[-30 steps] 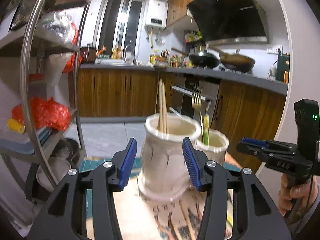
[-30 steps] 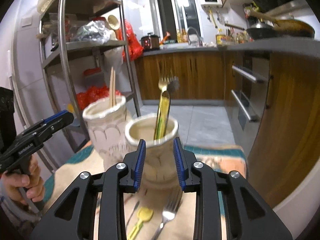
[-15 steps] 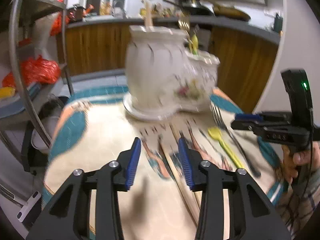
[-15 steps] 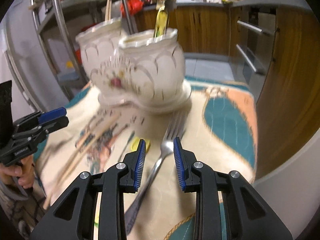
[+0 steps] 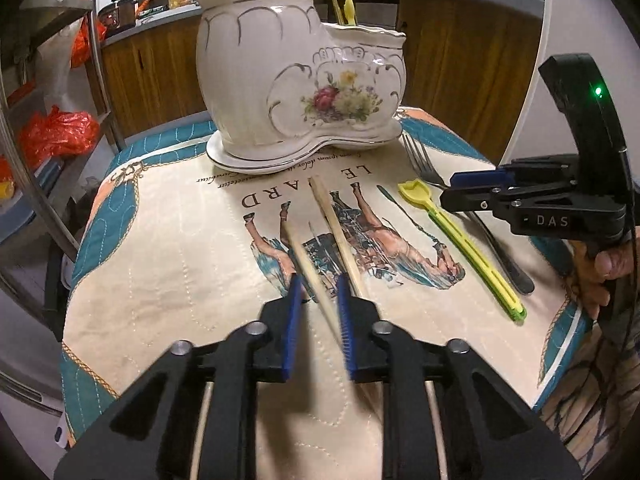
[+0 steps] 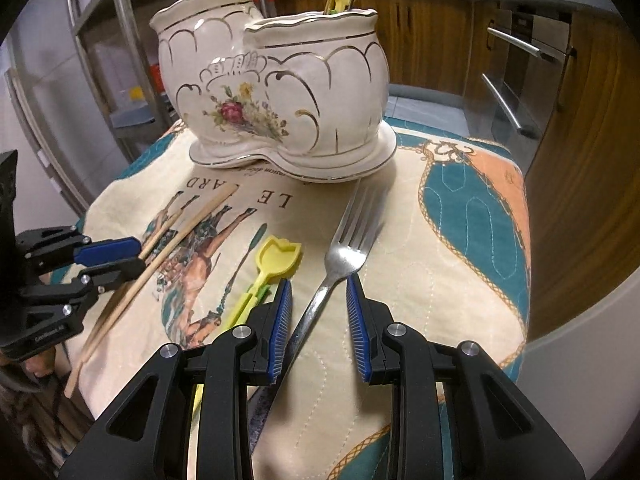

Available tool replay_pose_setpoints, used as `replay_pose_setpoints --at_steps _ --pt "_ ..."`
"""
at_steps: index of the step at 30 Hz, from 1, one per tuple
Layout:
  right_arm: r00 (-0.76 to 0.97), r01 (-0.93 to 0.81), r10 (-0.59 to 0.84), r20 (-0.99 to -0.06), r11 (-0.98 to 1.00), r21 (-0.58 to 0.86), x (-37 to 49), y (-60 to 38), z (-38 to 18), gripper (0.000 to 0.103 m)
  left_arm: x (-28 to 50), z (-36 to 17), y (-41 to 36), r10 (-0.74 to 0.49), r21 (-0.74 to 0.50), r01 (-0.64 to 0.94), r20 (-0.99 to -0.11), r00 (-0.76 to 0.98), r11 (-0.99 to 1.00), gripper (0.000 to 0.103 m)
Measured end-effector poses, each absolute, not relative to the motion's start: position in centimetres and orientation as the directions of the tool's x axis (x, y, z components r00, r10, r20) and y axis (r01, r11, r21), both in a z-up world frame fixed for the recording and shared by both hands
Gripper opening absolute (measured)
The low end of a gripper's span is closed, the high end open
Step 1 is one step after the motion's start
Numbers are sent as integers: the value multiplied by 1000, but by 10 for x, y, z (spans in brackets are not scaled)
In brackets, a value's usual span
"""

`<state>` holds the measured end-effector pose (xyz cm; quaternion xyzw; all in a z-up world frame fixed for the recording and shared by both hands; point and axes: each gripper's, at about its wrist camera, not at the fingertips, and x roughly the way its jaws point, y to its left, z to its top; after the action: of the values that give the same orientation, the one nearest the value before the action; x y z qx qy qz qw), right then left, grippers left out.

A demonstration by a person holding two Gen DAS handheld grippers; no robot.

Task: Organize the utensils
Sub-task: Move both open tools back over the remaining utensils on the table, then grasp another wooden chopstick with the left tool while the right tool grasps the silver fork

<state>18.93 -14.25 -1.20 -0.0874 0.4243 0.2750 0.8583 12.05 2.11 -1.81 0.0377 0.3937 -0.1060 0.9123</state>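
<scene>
Your left gripper (image 5: 316,300) parted astride a pale wooden chopstick (image 5: 308,266), your right gripper (image 6: 316,306) spread around a silver metal fork (image 6: 340,248), both utensils lying before the white floral ceramic holder (image 6: 280,100)

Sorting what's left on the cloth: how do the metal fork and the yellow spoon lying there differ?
The fork is shiny silver metal with long tines; the yellow spoon is plastic with a scoop-shaped head and green trim on its handle. The fork's handle runs between the open fingers of the right gripper; the spoon lies just outside them, toward the chopsticks. Both lie flat, heads toward the ceramic holder.
</scene>
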Motion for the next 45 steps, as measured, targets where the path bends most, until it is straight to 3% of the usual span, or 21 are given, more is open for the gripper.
replay_pose_setpoints --at_steps 5,12,21,27,36,40,45 --pt "493 -552 383 -782 832 60 190 -144 -11 18 123 -16 24 -133 18 213 -731 670 977 6" --pt "462 -572 369 -807 819 47 193 -148 -8 14 139 -13 42 -89 24 160 -747 659 987 6" --pt "359 -638 293 -886 770 -4 195 -149 -3 12 151 -11 62 -149 -77 141 -772 618 987 6" --pt "294 -649 216 -931 761 -28 201 -141 -2 12 147 -6 65 -117 -27 165 -818 563 986 16" --pt "211 -636 140 -968 771 -27 213 -132 -2 12 124 -3 66 -98 13 221 -870 483 975 18" --pt "187 -635 120 -975 772 -27 216 -130 -3 12 121 -3 63 -103 3 234 -891 441 972 26" --pt "178 -628 124 -976 778 -16 223 -127 -3 10 124 -4 57 -79 30 255 -910 407 967 26"
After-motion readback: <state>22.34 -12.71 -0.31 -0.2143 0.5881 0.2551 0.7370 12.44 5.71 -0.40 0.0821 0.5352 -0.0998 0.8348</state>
